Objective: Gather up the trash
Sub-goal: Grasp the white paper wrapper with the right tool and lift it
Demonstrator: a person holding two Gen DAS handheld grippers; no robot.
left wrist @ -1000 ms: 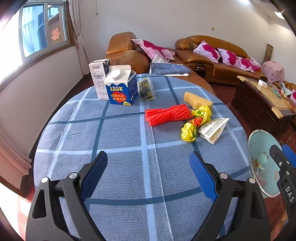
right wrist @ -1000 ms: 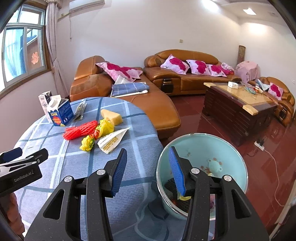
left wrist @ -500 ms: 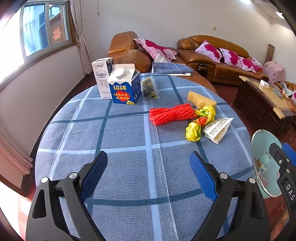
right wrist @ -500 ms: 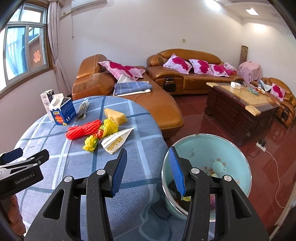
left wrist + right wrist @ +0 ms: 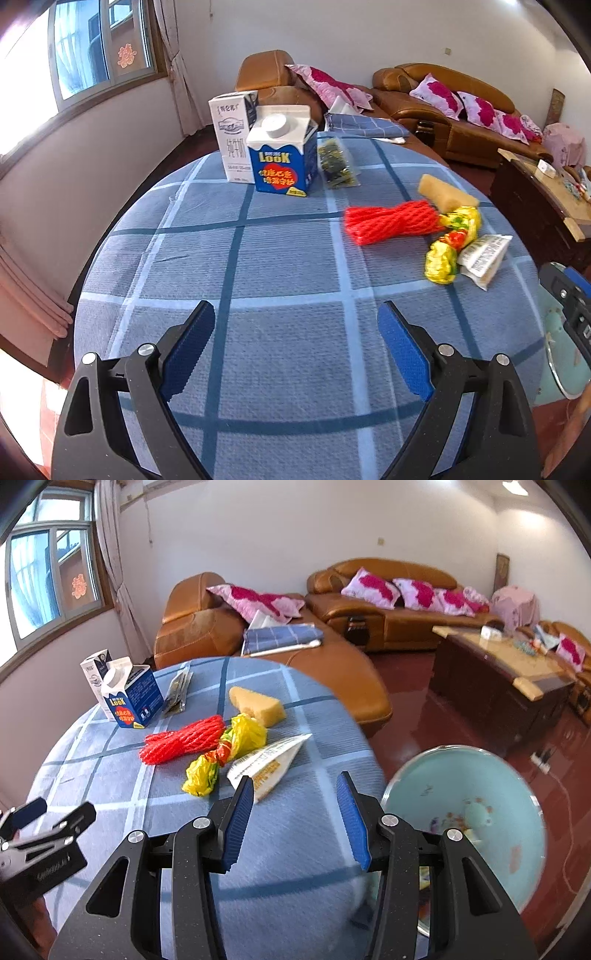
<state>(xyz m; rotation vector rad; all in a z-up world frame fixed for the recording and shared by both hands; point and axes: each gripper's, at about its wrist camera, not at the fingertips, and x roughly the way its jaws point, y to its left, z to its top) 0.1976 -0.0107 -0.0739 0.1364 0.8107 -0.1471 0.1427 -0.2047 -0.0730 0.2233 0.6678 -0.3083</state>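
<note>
Table (image 5: 280,332): two cartons (image 5: 282,151), one bin (image 5: 465,812)

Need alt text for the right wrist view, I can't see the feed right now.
The open right gripper hovers empty over the blue checked tablecloth, pointing at a white wrapper. Beyond lie a yellow wrapper, red mesh netting, a sponge and two cartons. A teal bin stands right of the table.

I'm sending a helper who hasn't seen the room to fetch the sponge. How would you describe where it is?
On the round table with the blue checked cloth, find the litter near the sofa-side edge. The sponge is the pale yellow wedge at its far end, beyond the red mesh net and crinkled yellow wrapper: the only plain, solid block.
</note>
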